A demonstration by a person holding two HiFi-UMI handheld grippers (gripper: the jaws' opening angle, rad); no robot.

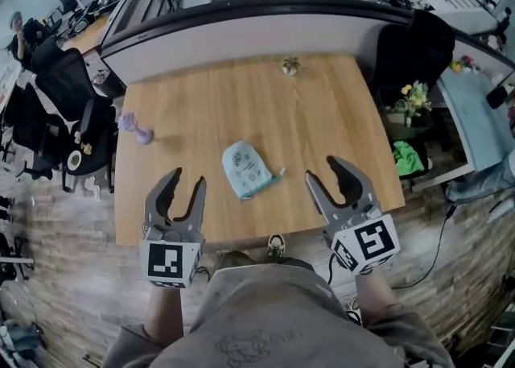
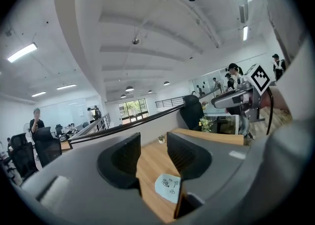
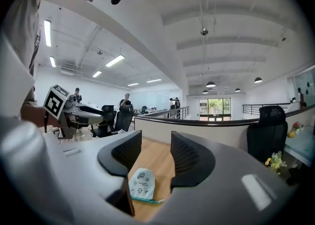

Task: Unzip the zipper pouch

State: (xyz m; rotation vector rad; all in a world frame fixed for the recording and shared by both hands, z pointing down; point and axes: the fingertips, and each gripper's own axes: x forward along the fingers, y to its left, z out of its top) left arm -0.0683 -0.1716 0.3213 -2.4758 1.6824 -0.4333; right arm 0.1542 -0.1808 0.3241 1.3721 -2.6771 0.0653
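Head view: left gripper (image 1: 188,179) and right gripper (image 1: 320,168) fingers apart, empty; zipper pouch (image 1: 245,169) print illegible.

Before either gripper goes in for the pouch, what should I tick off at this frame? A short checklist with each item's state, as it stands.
1. Light blue printed fabric zipper pouch lies flat on the wooden table, nothing touching it: ok.
2. Left gripper has its jaws apart with nothing between them: ok.
3. Right gripper has its jaws apart with nothing between them: ok.
4. Pouch sits between the two grippers, both short of it: ok.
5. Teal zipper edge faces the right gripper; where the slider sits: cannot tell.
6. Small purple object lies well clear of the pouch: ok.
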